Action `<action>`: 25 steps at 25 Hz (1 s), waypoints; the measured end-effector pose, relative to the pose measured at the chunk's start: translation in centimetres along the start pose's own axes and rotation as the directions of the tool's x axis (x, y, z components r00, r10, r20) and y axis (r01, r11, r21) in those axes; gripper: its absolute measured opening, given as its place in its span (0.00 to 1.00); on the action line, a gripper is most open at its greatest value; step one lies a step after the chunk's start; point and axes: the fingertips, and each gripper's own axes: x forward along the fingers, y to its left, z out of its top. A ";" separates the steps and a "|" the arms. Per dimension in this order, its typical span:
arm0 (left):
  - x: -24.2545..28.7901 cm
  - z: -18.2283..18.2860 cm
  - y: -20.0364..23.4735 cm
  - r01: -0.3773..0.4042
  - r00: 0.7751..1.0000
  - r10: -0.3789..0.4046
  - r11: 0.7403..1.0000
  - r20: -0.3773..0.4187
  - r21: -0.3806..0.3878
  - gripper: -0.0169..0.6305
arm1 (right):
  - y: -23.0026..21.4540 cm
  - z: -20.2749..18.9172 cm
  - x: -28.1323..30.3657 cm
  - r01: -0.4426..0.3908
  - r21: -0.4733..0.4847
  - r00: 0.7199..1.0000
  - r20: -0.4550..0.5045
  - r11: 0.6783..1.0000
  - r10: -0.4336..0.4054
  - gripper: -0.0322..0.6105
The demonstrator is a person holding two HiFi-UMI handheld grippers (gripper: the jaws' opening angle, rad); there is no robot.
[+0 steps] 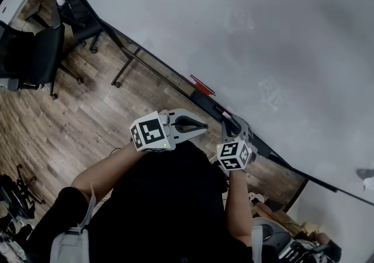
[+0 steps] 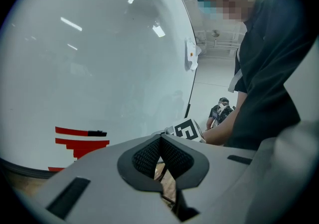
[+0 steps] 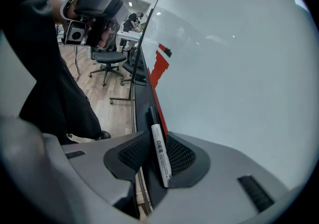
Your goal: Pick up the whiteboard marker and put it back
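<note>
A white whiteboard marker (image 3: 160, 154) with a black cap lies along the dark tray (image 3: 145, 99) at the foot of the whiteboard (image 1: 263, 34). My right gripper (image 3: 158, 137) is shut on the marker, with a pad against each side of its barrel. In the head view the right gripper (image 1: 232, 121) reaches onto the tray (image 1: 205, 103). My left gripper (image 1: 201, 125) hovers beside it, a little off the board. It is shut with nothing in it, its pads meeting at the tips (image 2: 160, 139). Red strokes (image 2: 79, 141) mark the board above the tray.
A black office chair (image 1: 35, 51) stands on the wood floor at the left. The board's metal stand legs (image 1: 125, 63) reach out over the floor. The person's dark clothing (image 1: 169, 203) fills the lower middle. Bags and gear lie at the lower corners.
</note>
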 end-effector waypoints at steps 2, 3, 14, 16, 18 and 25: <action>-0.1 0.0 0.0 -0.003 1.000 0.003 1.000 0.000 0.001 0.04 | 0.0 -0.1 0.0 0.001 -0.004 1.000 -0.008 1.000 -0.001 0.23; -0.1 0.0 0.0 -0.006 1.000 0.006 1.000 0.002 0.004 0.04 | 0.0 -0.2 0.1 0.001 -0.008 1.000 -0.012 1.000 -0.001 0.23; -0.4 -0.3 -0.1 -0.016 1.000 0.016 1.000 0.005 0.001 0.04 | 0.1 -0.3 0.9 0.009 -0.023 1.000 -0.021 1.000 -0.009 0.23; -0.4 -0.4 -0.3 -0.014 1.000 0.014 1.000 0.003 0.000 0.04 | 0.1 -0.3 1.0 0.015 -0.029 1.000 -0.027 0.999 -0.015 0.23; -0.3 -0.4 -0.2 -0.013 1.000 0.013 1.000 0.003 0.000 0.04 | 0.0 -0.5 1.1 0.024 -0.036 0.999 -0.038 0.999 -0.025 0.21; -0.2 -0.4 -0.2 -0.013 1.000 0.013 1.000 -0.002 0.006 0.04 | -0.1 -0.8 1.3 0.046 -0.067 0.997 -0.058 0.997 -0.050 0.19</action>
